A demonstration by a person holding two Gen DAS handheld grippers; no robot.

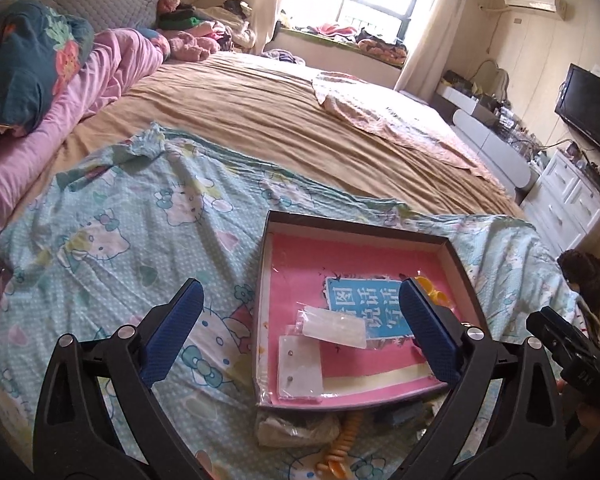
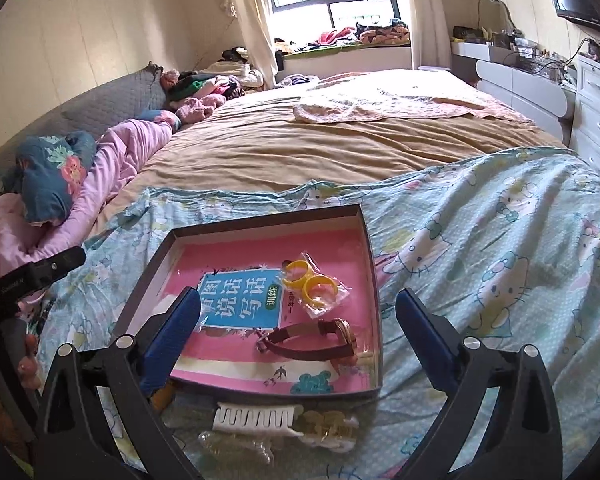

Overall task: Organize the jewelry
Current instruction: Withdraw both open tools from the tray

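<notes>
Both grippers, left [image 1: 300,328] and right [image 2: 300,336], hung wide apart, empty. Watch [image 2: 314,338] and bagged yellow rings [image 2: 312,286] sat in the box tray [image 2: 364,240]; white hair clip [image 2: 256,416] outside. Risk: soft bedding tips tray on contact.

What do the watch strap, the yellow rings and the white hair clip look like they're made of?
The watch strap looks like brown leather or an imitation: matte and flexible, curling. The yellow rings seem to be glossy plastic, sealed in a clear crinkly bag. The white hair clip, in front of the box, looks like moulded matte plastic with stiff even teeth.
</notes>
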